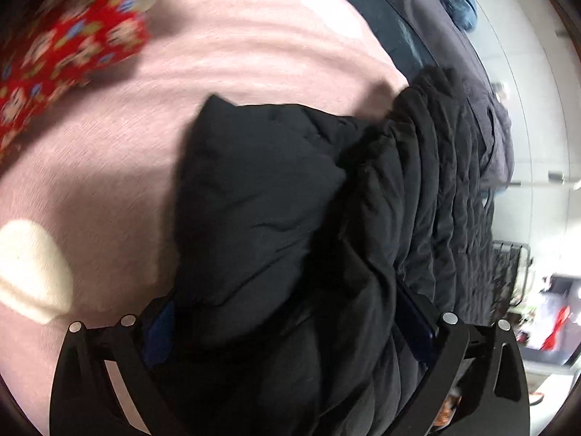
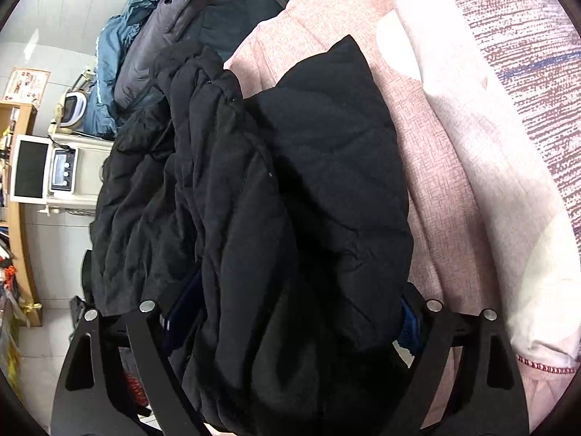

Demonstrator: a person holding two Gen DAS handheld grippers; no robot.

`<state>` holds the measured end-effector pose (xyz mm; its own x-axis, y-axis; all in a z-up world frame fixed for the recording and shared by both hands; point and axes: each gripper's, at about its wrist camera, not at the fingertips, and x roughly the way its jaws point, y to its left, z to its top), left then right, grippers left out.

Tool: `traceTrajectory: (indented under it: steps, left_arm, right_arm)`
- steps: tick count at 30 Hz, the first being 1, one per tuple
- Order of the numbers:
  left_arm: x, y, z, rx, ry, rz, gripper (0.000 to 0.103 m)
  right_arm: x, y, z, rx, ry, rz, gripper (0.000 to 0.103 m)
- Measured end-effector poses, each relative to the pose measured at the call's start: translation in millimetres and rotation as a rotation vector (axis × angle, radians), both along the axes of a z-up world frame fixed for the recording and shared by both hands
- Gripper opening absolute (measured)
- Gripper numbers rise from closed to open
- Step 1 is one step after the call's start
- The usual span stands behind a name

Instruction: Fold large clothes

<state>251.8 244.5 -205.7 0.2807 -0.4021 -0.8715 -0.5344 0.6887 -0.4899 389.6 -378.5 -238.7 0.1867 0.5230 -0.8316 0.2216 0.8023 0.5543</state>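
Item: black padded jacket (image 1: 276, 196), bunched on the pink bedcover (image 1: 225, 54).
Step, as judged: a fold half made; next move calls for flattening the bulk.
Left gripper (image 1: 290, 323): jaws spread wide, jacket between them, grip uncertain.
Right gripper (image 2: 290, 312): likewise wide, straddling the jacket.

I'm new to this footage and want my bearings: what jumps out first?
A bulky black quilted jacket fills the middle of both views, bunched on a pink blanket. It bulges between the wide jaws of both grippers. A red patterned cloth lies at the upper left of the left view.
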Motion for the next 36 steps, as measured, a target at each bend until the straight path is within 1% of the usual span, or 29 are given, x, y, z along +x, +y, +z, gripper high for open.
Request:
traceTrajectory:
  steps: [2,3,5,6,7,8,9,10,11,12,13,14,15,16,17,19,20,23,24,25,26,28,30,32,33,34,35,36]
  left_arm:
    - [1,-4,2,0.018,-0.007,-0.012,0.097]
    - [1,-4,3,0.013,-0.012,-0.008,0.095]
    - [0,-5,6,-0.001,-0.022,-0.006,0.085]
    - [-1,-5,9,0.006,-0.028,-0.012,0.076]
    - [-2,-7,15,0.024,-0.039,-0.026,0.067]
    - [-4,-11,20,0.047,-0.051,-0.042,0.064]
    - [-5,-14,26,0.075,-0.062,-0.060,0.057]
    - [-6,-19,32,0.107,-0.073,-0.077,0.050]
    - [-6,-22,38,0.135,-0.082,-0.092,0.047]
    - [-8,-27,45,0.166,-0.091,-0.109,0.041]
    - [-9,-35,56,0.217,-0.104,-0.136,0.036]
    - [-9,-40,63,0.244,-0.113,-0.150,0.034]
    - [-11,-47,74,0.280,-0.130,-0.167,0.030]
    - [-12,-51,82,0.295,-0.143,-0.174,0.027]
    - [-15,-55,93,0.305,-0.165,-0.175,0.026]
    - [-21,-60,115,0.304,-0.209,-0.168,0.023]
    - [-25,-66,131,0.303,-0.238,-0.171,0.022]
    - [-36,-77,167,0.295,-0.314,-0.194,0.020]
    - [-40,-84,183,0.301,-0.347,-0.215,0.020]
    - [-45,-87,193,0.306,-0.369,-0.233,0.020]
    - [-49,-98,211,0.320,-0.409,-0.265,0.020]
    - [-55,-115,235,0.341,-0.461,-0.304,0.020]
    - [-60,-136,261,0.349,-0.523,-0.346,0.020]
    - [-58,-168,287,0.348,-0.592,-0.394,0.019]
    - [-60,-180,297,0.347,-0.624,-0.421,0.020]
    - [-61,-202,311,0.344,-0.668,-0.463,0.020]
    - [-61,-216,316,0.341,-0.693,-0.492,0.020]
    - [-62,-237,324,0.335,-0.725,-0.533,0.020]
  right_arm:
    - [-1,4,2,-0.044,-0.001,-0.003,0.080]
    - [-2,4,4,-0.065,-0.002,-0.002,0.078]
    - [-2,10,9,-0.106,-0.011,0.004,0.064]
    - [-4,14,13,-0.135,-0.021,0.009,0.060]
    - [-5,18,19,-0.165,-0.037,0.019,0.052]
    - [-7,23,24,-0.195,-0.052,0.032,0.045]
    - [-9,26,28,-0.215,-0.064,0.043,0.041]
    - [-11,31,34,-0.241,-0.078,0.057,0.035]
    - [-14,36,42,-0.272,-0.099,0.078,0.029]
    - [-16,41,48,-0.296,-0.114,0.097,0.027]
    - [-18,47,57,-0.326,-0.136,0.125,0.024]
    - [-21,51,64,-0.348,-0.155,0.149,0.022]
    - [-26,60,79,-0.382,-0.197,0.190,0.021]
    - [-30,64,91,-0.396,-0.232,0.215,0.020]
    - [-34,67,101,-0.397,-0.260,0.228,0.019]
    - [-44,71,133,-0.364,-0.327,0.236,0.018]
    - [-47,71,143,-0.354,-0.343,0.235,0.017]
    - [-63,64,186,-0.329,-0.411,0.220,0.016]
    - [-66,61,196,-0.329,-0.427,0.221,0.015]
    - [-71,58,208,-0.333,-0.444,0.222,0.015]
    - [-76,54,221,-0.337,-0.462,0.225,0.015]
    - [-86,51,241,-0.363,-0.495,0.237,0.015]
    - [-101,35,266,-0.375,-0.527,0.229,0.015]
    - [-118,14,285,-0.379,-0.550,0.198,0.015]
    - [-128,-4,299,-0.381,-0.561,0.162,0.015]
    - [-139,-24,311,-0.380,-0.571,0.116,0.015]
    - [-150,-38,318,-0.380,-0.579,0.083,0.015]
    - [-165,-64,330,-0.380,-0.593,0.022,0.015]
